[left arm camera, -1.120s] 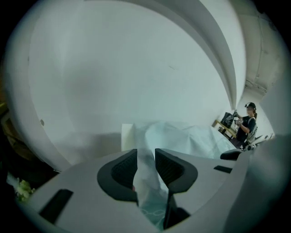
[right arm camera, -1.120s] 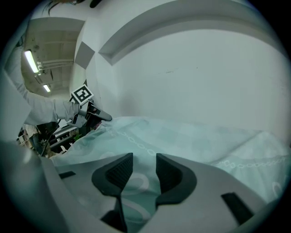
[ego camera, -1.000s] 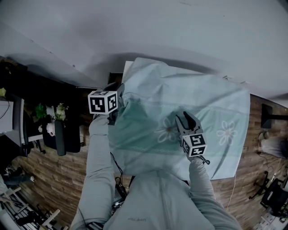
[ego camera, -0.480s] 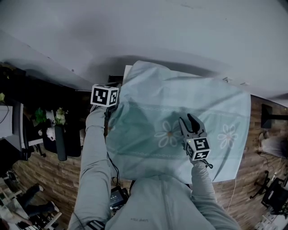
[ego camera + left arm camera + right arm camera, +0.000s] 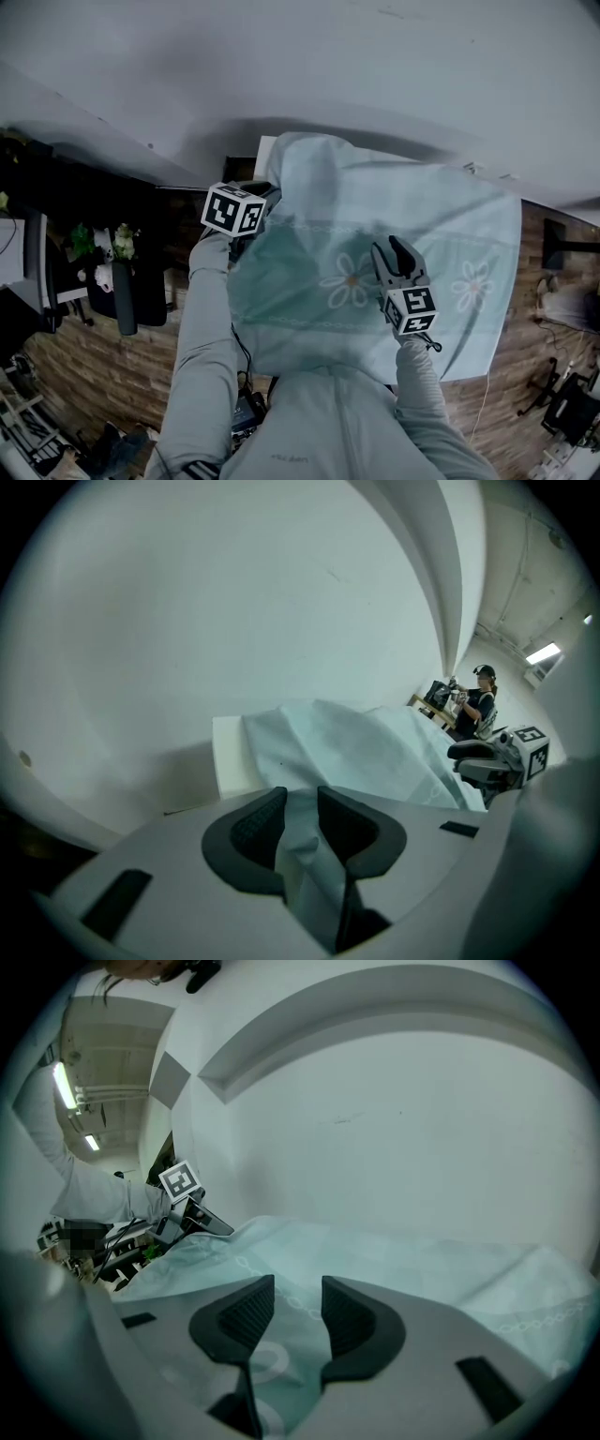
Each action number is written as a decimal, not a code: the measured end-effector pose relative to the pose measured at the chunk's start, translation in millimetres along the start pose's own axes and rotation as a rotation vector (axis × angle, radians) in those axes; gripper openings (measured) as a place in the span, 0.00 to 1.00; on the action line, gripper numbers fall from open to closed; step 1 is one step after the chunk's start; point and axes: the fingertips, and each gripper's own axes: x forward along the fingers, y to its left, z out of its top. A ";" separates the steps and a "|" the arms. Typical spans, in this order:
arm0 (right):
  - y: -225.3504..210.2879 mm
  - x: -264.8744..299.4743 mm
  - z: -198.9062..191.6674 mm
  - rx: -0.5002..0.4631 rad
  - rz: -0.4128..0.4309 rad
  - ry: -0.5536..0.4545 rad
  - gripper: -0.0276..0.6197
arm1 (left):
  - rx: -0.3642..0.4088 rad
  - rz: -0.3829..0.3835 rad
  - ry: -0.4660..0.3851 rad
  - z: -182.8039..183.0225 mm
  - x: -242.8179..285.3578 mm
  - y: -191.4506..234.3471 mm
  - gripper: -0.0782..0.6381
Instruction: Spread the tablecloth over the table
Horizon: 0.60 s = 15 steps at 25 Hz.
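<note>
Left gripper: jaws apart, having just been opening. A bunched fold of the tablecloth runs up between the pads. It lies against the right pad, and the ribbed face of the left pad shows beside it (loose rather than pinched, as far as the left gripper view tells). This fold belongs to the cloth's far left part, which humps up over one corner of the white table. A strip of that corner shows bare beside the cloth, close to the pale wall.

Right gripper: jaws apart, nothing between them. Only printed cloth shows through the gap, lower down. In the head view it sits over the middle of the cloth, just beside a flower print. Whether it touches the fabric cannot be told.

Cloth: light blue-green and draped across the table top. The right half lies fairly flat and the left half is rumpled and raised. The near edge hangs toward the person's grey sleeves. The two grippers are well apart, with the left at the cloth's left edge.

Surroundings: wood-pattern floor on both sides, and a distant person in the left gripper view.
</note>
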 end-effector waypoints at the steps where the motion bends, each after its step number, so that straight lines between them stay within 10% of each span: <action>1: 0.1 -0.4 -0.8 0.000 0.002 0.002 0.29 | -0.002 0.037 -0.001 0.7 0.9 4.3 0.28; 3: -1.2 -1.9 -1.5 0.000 0.005 0.001 0.29 | -0.027 0.096 -0.003 1.2 2.0 13.0 0.53; 5: -3.3 -3.7 -2.3 0.004 0.005 -0.001 0.29 | -0.050 0.094 0.000 -1.3 3.2 12.7 0.53; 15: -4.1 -4.7 0.7 0.013 0.013 -0.010 0.28 | -0.045 0.157 0.019 2.0 -3.2 9.8 0.15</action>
